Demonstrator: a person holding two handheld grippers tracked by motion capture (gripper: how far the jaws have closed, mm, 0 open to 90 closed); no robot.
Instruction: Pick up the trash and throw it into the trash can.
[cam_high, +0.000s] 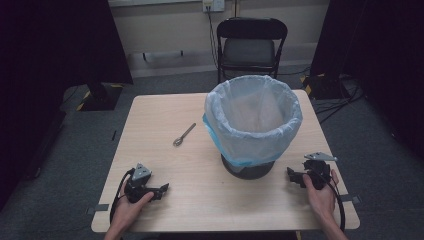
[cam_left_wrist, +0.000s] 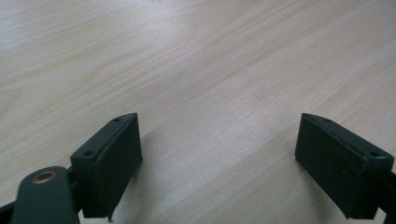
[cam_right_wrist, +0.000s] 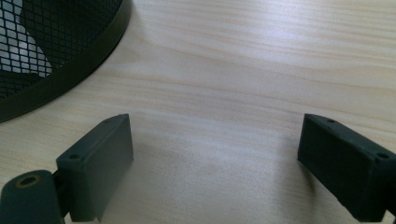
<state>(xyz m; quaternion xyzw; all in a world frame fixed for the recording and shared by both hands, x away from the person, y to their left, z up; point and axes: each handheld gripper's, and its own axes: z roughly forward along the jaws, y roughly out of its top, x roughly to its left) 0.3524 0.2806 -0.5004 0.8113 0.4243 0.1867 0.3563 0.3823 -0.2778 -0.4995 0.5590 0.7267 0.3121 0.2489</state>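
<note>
Left hand-held gripper (cam_high: 162, 190) jaws apart, right hand-held gripper (cam_high: 292, 176) jaws apart beside bin (cam_high: 252, 120); spoon (cam_high: 184, 135) untouched

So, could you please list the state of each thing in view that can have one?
left gripper: open, nothing between its jaws, low over the table.
right gripper: open, nothing between its jaws, beside the bin's base.
bin: upright, lined with a bag, looks empty.
spoon: lying flat, untouched.
chair: unoccupied.
</note>
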